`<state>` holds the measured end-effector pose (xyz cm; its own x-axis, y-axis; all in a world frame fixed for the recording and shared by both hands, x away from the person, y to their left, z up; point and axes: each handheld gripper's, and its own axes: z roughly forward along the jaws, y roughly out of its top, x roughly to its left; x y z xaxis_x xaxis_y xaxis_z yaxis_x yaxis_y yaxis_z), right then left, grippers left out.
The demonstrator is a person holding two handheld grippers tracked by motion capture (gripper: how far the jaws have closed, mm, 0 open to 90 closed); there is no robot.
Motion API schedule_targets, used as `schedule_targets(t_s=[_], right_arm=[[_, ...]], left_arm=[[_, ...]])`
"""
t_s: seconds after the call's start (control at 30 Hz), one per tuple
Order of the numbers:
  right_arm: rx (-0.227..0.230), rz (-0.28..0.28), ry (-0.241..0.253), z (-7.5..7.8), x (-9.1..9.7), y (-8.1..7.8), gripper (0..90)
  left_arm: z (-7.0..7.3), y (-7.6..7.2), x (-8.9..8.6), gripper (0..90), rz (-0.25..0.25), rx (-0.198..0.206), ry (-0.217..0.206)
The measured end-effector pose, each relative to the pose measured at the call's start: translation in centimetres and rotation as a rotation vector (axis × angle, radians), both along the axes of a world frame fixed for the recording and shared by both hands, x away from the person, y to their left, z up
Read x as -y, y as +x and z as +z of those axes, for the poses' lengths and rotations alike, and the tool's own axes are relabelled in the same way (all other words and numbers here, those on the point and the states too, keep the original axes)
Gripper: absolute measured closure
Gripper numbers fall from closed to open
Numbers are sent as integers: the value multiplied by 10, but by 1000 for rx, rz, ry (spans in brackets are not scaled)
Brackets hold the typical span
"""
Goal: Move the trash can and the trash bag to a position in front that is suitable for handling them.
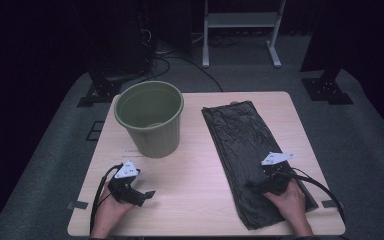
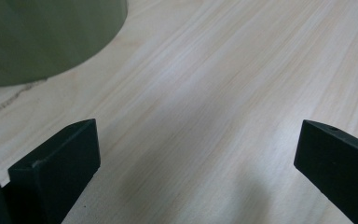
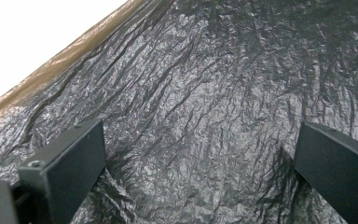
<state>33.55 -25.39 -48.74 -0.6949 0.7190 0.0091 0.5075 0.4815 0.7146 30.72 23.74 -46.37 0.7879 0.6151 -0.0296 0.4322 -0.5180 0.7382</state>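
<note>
Right gripper (image 1: 265, 176): lower right of the high view, lying over the near end of the black bin bag (image 1: 245, 150); in the right gripper view the jaws stand wide apart with crinkled plastic (image 3: 200, 121) between them, nothing clamped.
Left gripper (image 1: 142, 192): lower left of the high view, low over bare wood; jaws spread wide in the left gripper view, holding nothing.
Black bin bag: flat and lengthwise on the right half of the table (image 1: 200, 175), from the far edge towards the near edge.
Green bucket (image 1: 150, 117): upright at upper left of the table, well apart from the bag; its wall fills the upper left corner of the left gripper view (image 2: 46, 37).
</note>
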Motion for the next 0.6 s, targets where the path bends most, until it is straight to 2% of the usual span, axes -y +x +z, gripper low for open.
schedule_targets(t_s=[0.1,0.2,0.37,0.5,0.6], right_arm=[[0,0,0,0,0,0,10],[0,0,0,0,0,0,10],[0,-1,0,0,0,0,10],[0,-1,0,0,0,0,10],[0,0,0,0,0,0,10]], left_arm=[[7,0,0,0,3,-2,-28],[9,0,-1,0,6,-2,-20],[23,-2,-1,0,18,12,-46],[33,-2,-1,0,25,20,-38],[40,-2,-2,0,30,19,-51]])
